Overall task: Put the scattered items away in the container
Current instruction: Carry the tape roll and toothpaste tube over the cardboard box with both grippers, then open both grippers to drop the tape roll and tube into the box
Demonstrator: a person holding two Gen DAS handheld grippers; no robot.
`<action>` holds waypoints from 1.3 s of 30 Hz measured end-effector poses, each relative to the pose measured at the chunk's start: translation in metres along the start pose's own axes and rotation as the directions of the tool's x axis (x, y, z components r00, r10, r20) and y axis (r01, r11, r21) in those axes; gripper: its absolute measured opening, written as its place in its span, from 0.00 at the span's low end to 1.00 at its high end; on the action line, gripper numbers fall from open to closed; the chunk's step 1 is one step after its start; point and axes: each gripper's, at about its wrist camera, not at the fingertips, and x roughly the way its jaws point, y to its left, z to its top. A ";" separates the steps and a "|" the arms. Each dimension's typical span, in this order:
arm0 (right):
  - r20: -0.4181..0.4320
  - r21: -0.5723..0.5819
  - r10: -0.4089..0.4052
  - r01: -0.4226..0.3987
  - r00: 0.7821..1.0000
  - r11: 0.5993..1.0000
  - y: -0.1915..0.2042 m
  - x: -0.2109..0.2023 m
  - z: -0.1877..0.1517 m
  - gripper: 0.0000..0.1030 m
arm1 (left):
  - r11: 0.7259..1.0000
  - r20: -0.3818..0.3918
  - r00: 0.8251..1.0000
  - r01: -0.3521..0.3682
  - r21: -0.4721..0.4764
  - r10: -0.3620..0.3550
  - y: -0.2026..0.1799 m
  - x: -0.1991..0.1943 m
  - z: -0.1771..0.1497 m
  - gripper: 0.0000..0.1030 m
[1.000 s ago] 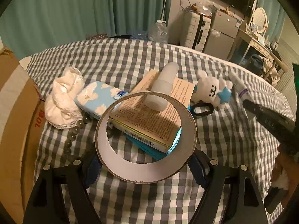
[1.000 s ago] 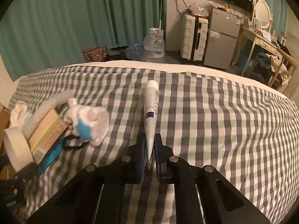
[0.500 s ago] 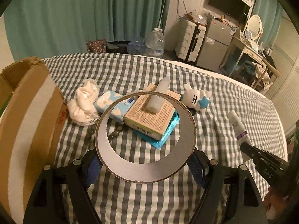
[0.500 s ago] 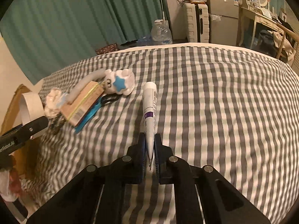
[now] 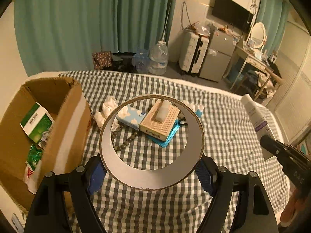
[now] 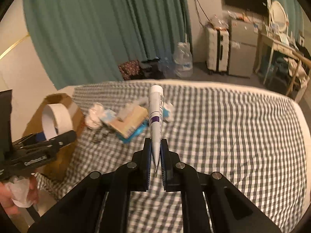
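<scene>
The left gripper clamps a wide tape roll across its outside, blue pads pressing on either flank, so the jaws stand far apart although the grip is firm; held by the rim this way, the ring faces the camera and the bed shows through its hole. The right gripper is pinched almost shut on the flat crimped tail of a white tube with a purple band, the cap end pointing away, a sensible hold since the tail is the thinnest, stiffest part. Both loads hang clear above the checked bedspread.

The cardboard box sits at the bed's left edge, open at the top, with a green-and-white packet already inside. The tape roll is near that edge but not yet over the opening; the tube is farther out toward the right side of the bed.

Waiting near the middle, just right of the box: a crumpled white cloth, a blue tissue pack, a string of beads, a book with a white cylinder resting on it, and a flat blue item under the book. My reading is that both hands are carrying toward the box, and much of the tidying remains.
</scene>
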 end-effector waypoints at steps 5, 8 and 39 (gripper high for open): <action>0.033 -0.074 0.028 -0.026 0.999 0.997 0.043 -0.025 0.013 0.08 | 1.000 0.036 0.999 -0.013 0.021 0.012 0.016 -0.030 0.015 0.79; 0.053 -0.130 0.045 -0.038 0.998 0.991 0.071 -0.039 0.020 0.08 | 0.998 0.062 0.997 -0.044 0.034 0.042 0.030 -0.050 0.024 0.79; -0.115 -0.248 0.258 -0.279 0.959 0.928 0.333 0.076 0.045 0.08 | 0.984 -0.005 0.985 -0.174 -0.040 0.174 0.248 -0.059 0.009 0.79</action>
